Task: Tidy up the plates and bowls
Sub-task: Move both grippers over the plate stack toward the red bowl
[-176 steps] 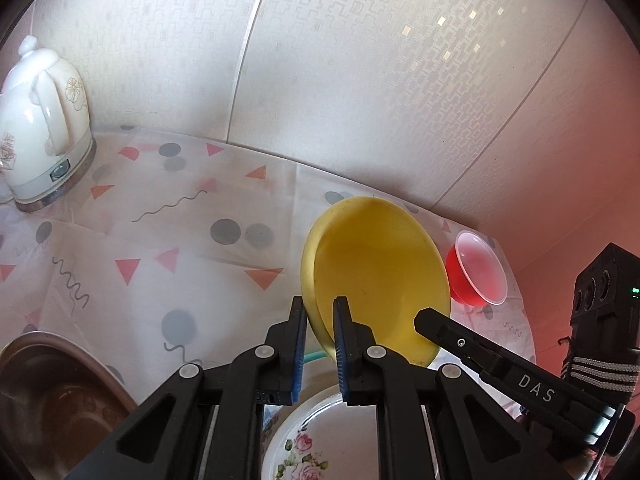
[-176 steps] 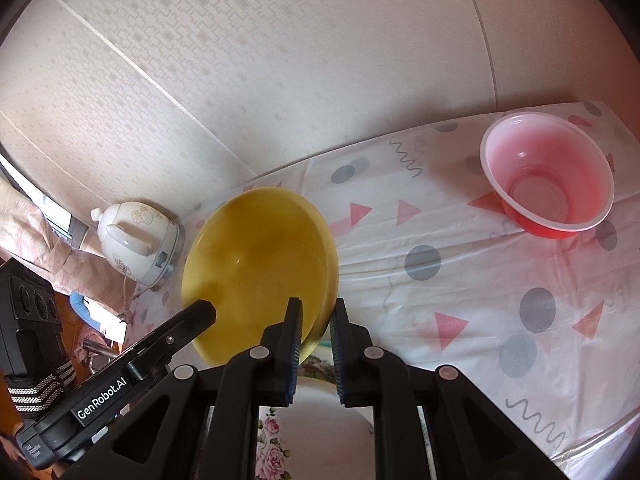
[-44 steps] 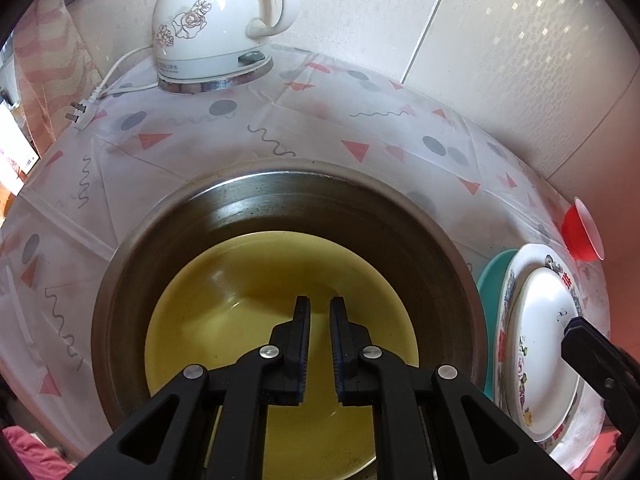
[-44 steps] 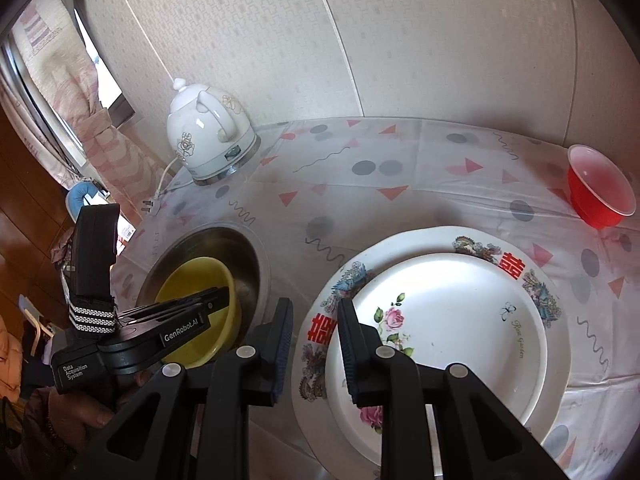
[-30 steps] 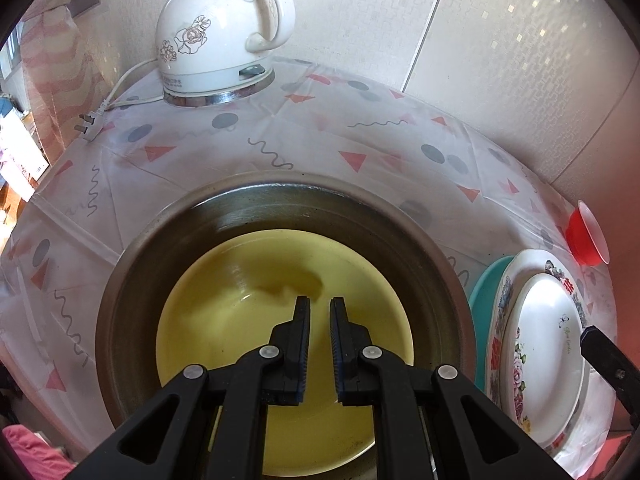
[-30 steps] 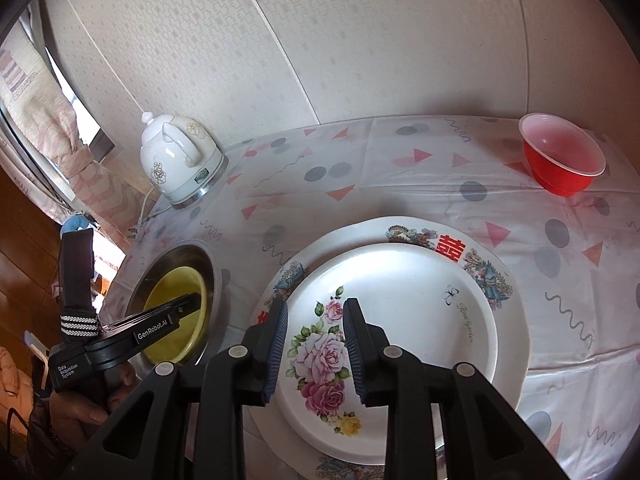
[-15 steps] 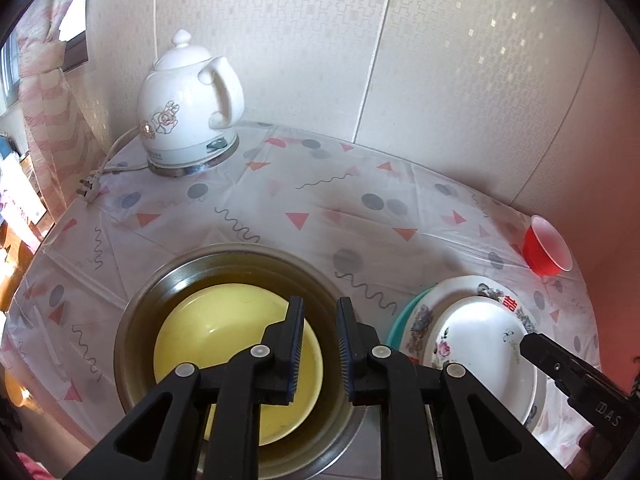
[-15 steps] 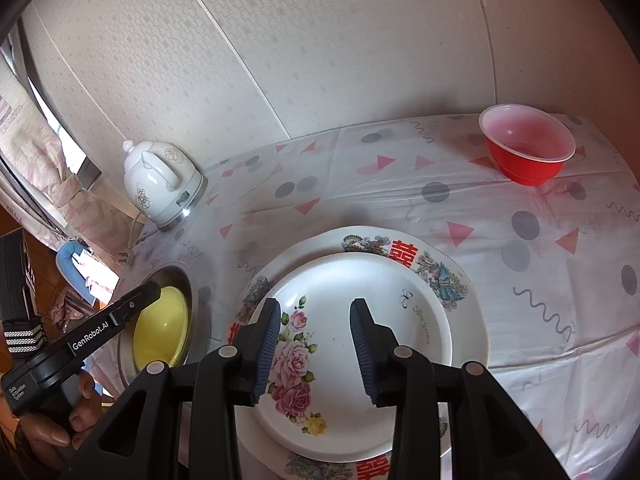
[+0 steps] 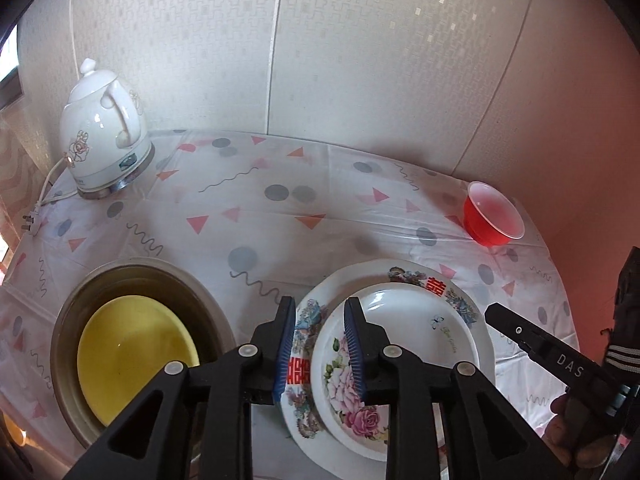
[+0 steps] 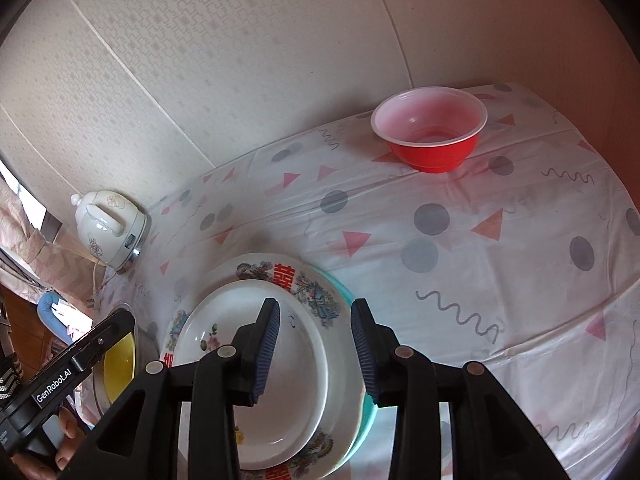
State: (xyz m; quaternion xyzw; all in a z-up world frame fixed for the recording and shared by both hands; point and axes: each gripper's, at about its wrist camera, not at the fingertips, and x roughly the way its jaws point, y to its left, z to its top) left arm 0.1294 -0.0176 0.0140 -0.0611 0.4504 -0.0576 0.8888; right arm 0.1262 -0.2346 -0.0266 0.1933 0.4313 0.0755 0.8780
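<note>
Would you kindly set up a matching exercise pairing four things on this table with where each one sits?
Things:
1. yellow plate
2. red bowl
3. white kettle
4. rose plate

Places:
A. topmost of the plate stack
B. alone near the wall, at the cloth's far right
C. inside the steel basin
D. on its base by the wall, plug lying loose on the cloth

Pairs: 1-C, 2-B, 3-D, 4-A

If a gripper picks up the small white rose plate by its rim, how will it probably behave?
The small white rose plate looks glazed and glossy, so probably stiff but slippery. It seems ceramic, likely fragile. It rests loose on the larger patterned plate, so it may slide first.
</note>
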